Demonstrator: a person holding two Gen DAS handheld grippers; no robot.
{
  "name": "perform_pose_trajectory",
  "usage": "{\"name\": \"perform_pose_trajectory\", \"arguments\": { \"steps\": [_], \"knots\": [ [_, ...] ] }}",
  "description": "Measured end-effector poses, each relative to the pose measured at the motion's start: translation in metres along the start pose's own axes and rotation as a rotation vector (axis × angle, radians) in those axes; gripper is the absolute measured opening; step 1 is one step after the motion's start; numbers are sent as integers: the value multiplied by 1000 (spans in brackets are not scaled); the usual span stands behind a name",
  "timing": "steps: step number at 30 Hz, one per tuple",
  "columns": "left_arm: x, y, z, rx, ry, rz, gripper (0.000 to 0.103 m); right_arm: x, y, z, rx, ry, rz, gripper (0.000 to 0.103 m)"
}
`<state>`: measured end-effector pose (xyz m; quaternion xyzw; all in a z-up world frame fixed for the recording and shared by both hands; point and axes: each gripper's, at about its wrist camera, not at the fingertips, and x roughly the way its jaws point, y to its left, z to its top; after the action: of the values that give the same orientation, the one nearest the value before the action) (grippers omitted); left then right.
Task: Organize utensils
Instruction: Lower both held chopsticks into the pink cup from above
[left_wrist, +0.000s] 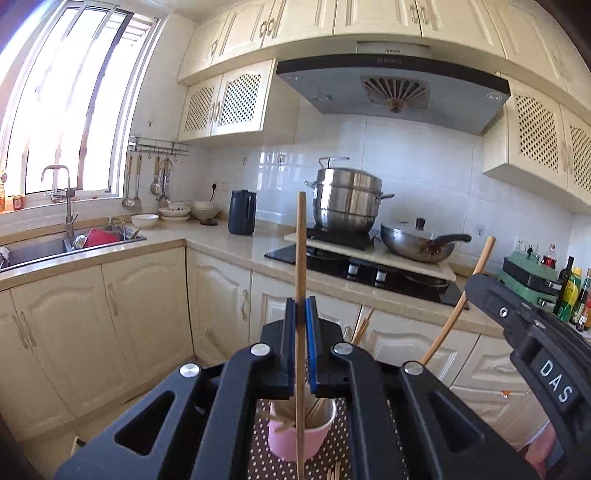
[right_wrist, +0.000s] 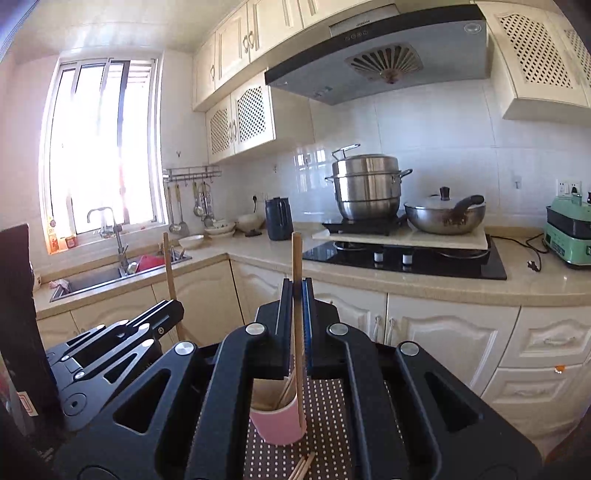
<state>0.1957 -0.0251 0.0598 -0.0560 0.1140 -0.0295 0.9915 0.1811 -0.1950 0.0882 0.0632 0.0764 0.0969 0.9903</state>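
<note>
The dotted surface (right_wrist: 328, 424) sits low in both views, and the pink cup (right_wrist: 277, 421) stands on it, upright, with its open mouth up and some chopsticks already inside. A few loose sticks (right_wrist: 303, 467) lie flat on the surface just in front of the cup. The left gripper (left_wrist: 303, 343) has its fingers pressed on one long chopstick (left_wrist: 301, 258). This stick stands almost straight up and down, with its low end passing down in front of the cup. The right gripper (right_wrist: 295, 321) pinches another chopstick (right_wrist: 296, 258) the same way, top end up, low end by the cup's right rim. Both hands are close above the cup. I think each stick only needs to go straight down into it.
</note>
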Motion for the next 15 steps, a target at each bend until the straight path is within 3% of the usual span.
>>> {"name": "perform_pose_trajectory", "arguments": {
  "steps": [8,15],
  "knots": [
    [24,-9,29,-6,-75,38,6,26,-6,17,42,-4,19,6],
    [50,-12,30,-11,-87,74,6,55,-5,16,49,19,45,5]
  ]
}}
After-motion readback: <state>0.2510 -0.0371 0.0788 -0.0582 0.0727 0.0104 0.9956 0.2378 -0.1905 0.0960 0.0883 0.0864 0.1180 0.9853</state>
